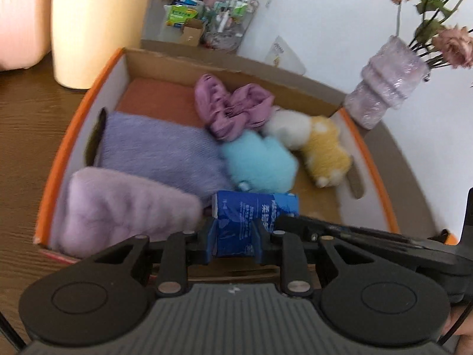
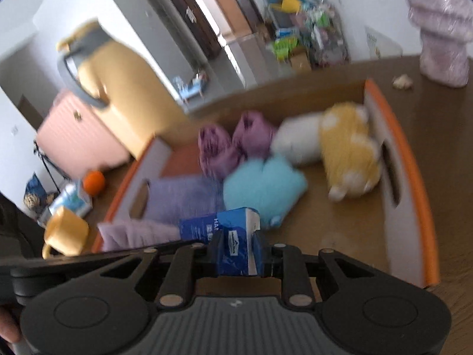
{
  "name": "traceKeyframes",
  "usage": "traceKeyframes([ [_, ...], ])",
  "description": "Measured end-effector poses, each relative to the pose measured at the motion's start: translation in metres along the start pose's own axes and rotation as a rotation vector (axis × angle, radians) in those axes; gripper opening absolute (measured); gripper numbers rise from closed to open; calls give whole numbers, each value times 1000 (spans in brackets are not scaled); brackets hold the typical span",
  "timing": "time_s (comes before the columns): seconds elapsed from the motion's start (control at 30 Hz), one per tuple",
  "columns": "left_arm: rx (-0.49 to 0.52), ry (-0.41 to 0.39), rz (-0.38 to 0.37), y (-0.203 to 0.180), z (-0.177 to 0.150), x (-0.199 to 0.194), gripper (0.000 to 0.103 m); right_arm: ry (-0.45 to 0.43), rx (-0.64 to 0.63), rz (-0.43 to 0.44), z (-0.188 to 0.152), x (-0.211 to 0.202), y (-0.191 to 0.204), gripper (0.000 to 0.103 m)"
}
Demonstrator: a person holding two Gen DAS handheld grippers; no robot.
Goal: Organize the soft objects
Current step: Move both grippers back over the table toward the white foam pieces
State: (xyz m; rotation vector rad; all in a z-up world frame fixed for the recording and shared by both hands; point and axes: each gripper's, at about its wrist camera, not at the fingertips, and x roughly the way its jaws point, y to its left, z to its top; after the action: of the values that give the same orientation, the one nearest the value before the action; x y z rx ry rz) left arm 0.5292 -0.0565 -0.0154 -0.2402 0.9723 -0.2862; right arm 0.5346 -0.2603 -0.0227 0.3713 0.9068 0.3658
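An orange-rimmed cardboard box [image 1: 56, 162] [image 2: 414, 159] holds folded lilac towels [image 1: 153, 151] [image 2: 180, 198], an orange cloth [image 1: 159, 97], a purple soft item [image 1: 230, 109] [image 2: 230, 145], a blue plush [image 1: 260, 162] [image 2: 263, 186] and a yellow-and-white plush [image 1: 322, 145] [image 2: 348, 151]. My left gripper [image 1: 235, 239] and my right gripper [image 2: 238, 254] are both shut on the same blue tissue pack [image 1: 251, 219] [image 2: 224, 230], holding it over the box's near side.
A cream jug [image 1: 91, 26] [image 2: 118, 88] and a pink case [image 1: 20, 17] stand left of the box. A lilac vase with flowers [image 1: 387, 85] [image 2: 440, 29] stands right. A yellow mug [image 2: 65, 233] and an orange ball [image 2: 93, 182] lie at the left.
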Motion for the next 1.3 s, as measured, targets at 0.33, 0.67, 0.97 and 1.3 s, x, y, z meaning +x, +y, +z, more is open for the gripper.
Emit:
traceKeyframes([
  [0.33, 113, -184, 23, -20, -2, -97, 31, -46, -63, -39, -3, -28, 25, 35],
  [0.67, 278, -547, 243, -24, -97, -216, 57, -467, -346, -163, -56, -191, 68, 73],
  [0.97, 329, -710, 292, -29, -181, -263, 70, -645, -450, -176, -133, -244, 93, 73],
  [1.3, 208, -503, 257, 14, -295, -242, 71, -557, -427, -115, -284, -232, 82, 75],
])
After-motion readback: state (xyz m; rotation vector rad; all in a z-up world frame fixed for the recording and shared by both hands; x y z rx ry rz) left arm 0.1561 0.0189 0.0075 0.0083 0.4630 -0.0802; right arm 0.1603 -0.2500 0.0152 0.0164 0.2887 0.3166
